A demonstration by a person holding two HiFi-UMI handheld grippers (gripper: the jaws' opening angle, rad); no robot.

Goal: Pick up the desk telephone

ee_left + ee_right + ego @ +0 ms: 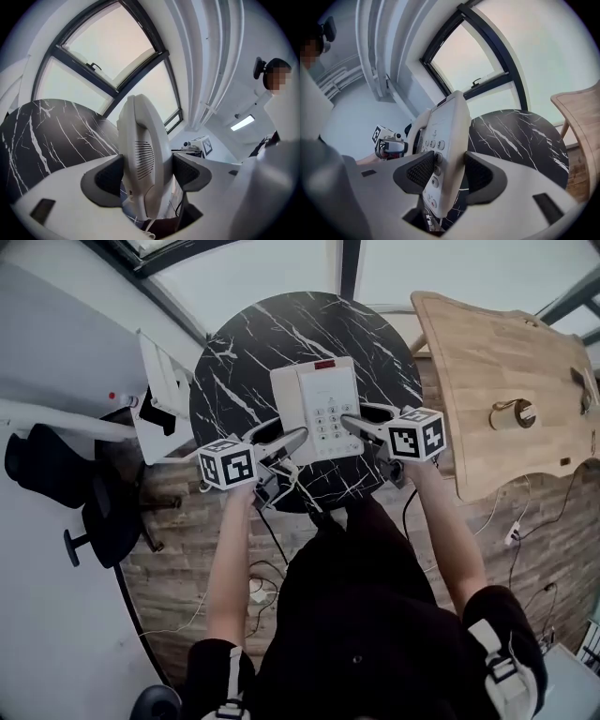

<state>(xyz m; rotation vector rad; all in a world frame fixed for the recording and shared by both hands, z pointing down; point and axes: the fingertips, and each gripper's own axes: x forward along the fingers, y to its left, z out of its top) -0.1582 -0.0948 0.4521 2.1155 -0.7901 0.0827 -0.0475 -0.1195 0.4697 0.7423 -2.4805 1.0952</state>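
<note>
**Desk telephone clamped from both sides over the round surface**

At the far left of the head view, a black office chair [103, 512] stands on the floor, beside the round, black, white-veined surface [234, 371].

The left hand-held gripper [295, 437] reaches in from the near left, with its marker cube [227, 465] just above the person's left forearm. In the left gripper view this hand-held gripper [147, 176] has both dark pads pressed against the white desk telephone [143, 140]. They close on the edge that carries the handset [140, 154], whose slotted grille faces the camera. The veined surface [47, 136] lies behind and to the left.

The desk telephone [317, 404] sits over the middle of the surface, with its keypad [328, 418] facing up between the two sets of jaws. From above, it is not clear whether its underside touches the top.

The right hand-held gripper [352, 423] comes in from the near right. In the right gripper view its jaws [450, 173] stand fairly wide, clamped on the telephone's [447, 126] keypad edge, with one pad on each face.

Further right stands a pale wooden surface [469, 362], apart from the round one, with a small roll [513, 413] lying on it.
</note>
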